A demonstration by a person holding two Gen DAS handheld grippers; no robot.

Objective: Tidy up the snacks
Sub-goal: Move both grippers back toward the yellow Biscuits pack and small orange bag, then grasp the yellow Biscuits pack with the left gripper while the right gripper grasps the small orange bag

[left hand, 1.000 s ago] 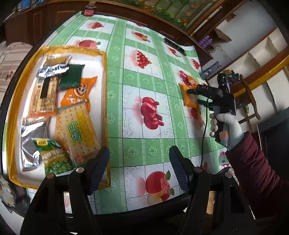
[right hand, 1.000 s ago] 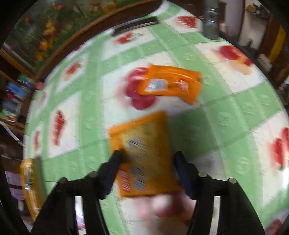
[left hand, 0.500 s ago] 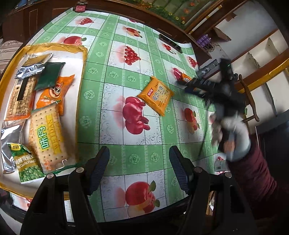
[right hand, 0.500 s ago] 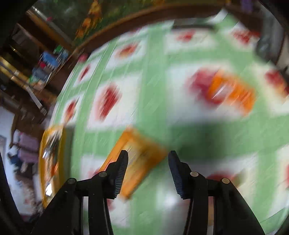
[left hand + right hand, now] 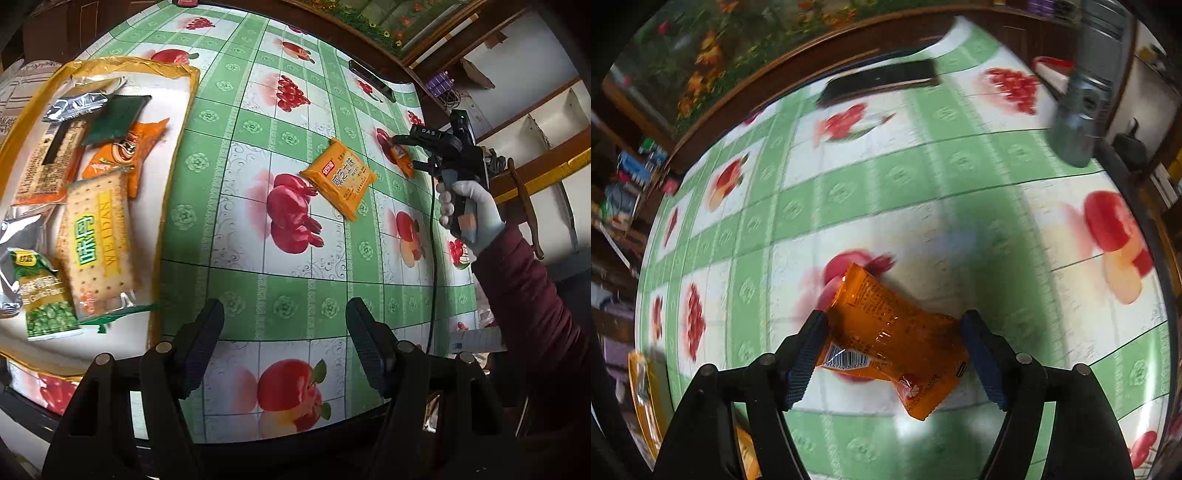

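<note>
the right gripper [image 5: 892,354] straddles an orange snack packet [image 5: 890,332] lying on the desk [image 5: 923,192], jaws apart (not pinching it). the left gripper [image 5: 284,345] hovers near the desk's front edge, jaws apart, beside the yellow tray [image 5: 177,74] of snacks.

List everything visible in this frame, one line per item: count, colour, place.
tray: 1, yellow-rimmed, table's left side
snack packets in tray: about seven; silver, green, orange, cracker-yellow
square biscuit pack: 1, orange, loose mid-table
crinkly snack pack: 1, orange, between the right gripper's open fingers
tablecloth: 1, green-and-white check, fruit prints
remote: 1, black, far table edge
left gripper: 1, black, open, over the near edge
right gripper: 1, black, open
gloved hand: 1, white, maroon sleeve
</note>
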